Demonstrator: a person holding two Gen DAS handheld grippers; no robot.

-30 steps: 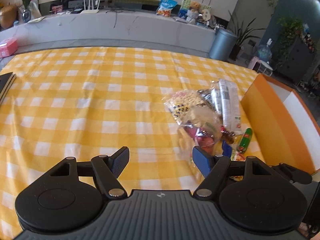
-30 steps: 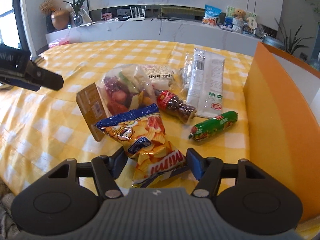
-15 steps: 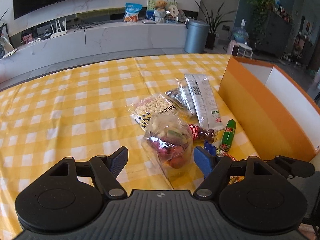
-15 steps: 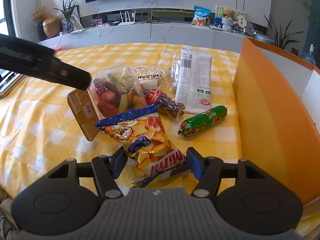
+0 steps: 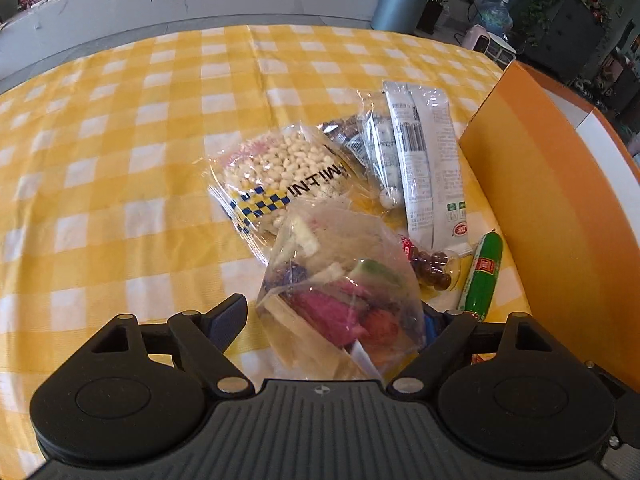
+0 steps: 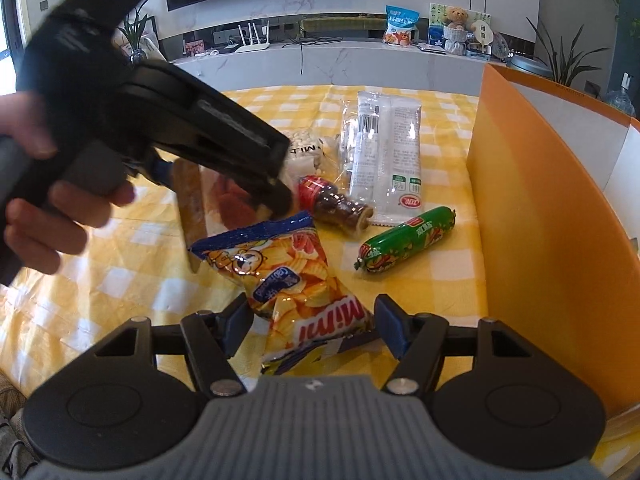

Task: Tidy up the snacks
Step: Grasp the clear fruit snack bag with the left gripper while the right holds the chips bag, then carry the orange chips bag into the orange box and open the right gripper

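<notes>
Straddling the clear fruit bag (image 5: 340,300), the left gripper (image 5: 332,320) is seen opening, unclenched; the chips bag (image 6: 296,280), at twelve o'clock, is bracketed loosely by the right gripper (image 6: 314,328).

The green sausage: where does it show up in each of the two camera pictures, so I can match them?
Left wrist view: the green sausage lies at lower right, upright in the picture, just left of the orange box.
Right wrist view: the sausage lies right of centre, slanted, again left of the box.
Shared landmark: the white packet just beyond the sausage in both views.
</notes>
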